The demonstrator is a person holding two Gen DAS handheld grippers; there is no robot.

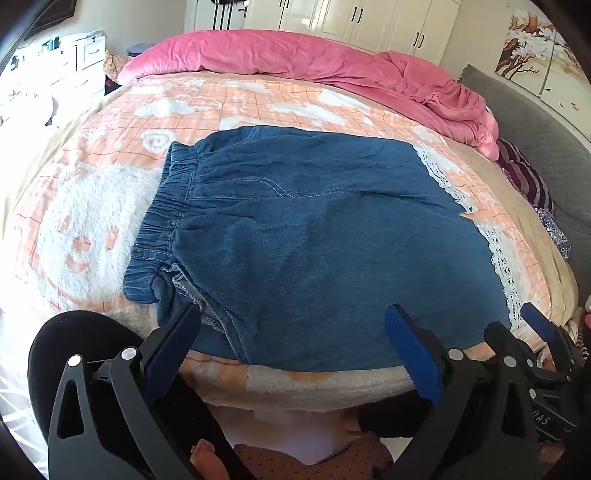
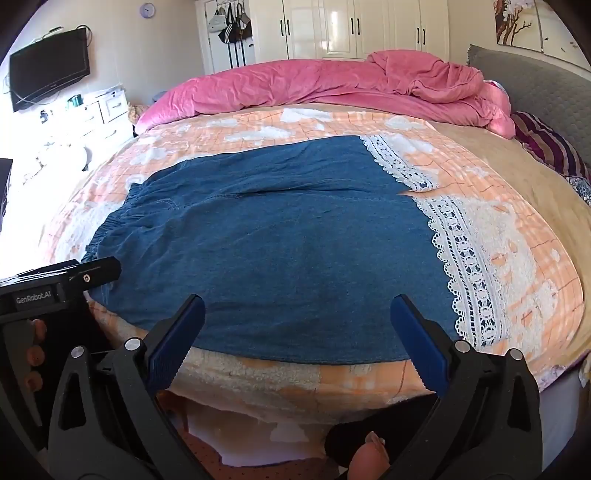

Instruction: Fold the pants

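While both claws hover at the near edge of the bed [image 2: 517, 206], neither touches cloth. Left claw [image 1: 295, 334]: fingers spread wide, nothing between them, tips over the near hem side of the pants [image 1: 314, 251]. Right claw [image 2: 297, 326]: also spread wide, empty, tips over the pants' near edge.

Pants: blue denim, lying flat on the orange-and-white fleece blanket [image 2: 258, 376], near the bed's front edge. Elastic waistband [image 1: 162, 229] points to the left, gathered and slightly rumpled; white lace trim [image 2: 465, 266] at the leg ends points right. Two leg ends are visible, the far one offset from the near one.

Pink duvet [image 2: 314, 85] is bunched along the far side of the bed, well apart from the pants. Grey headboard [image 2: 546, 85] on the right. White wardrobe [image 2: 354, 29] behind; TV [image 2: 50, 68] on the left wall.
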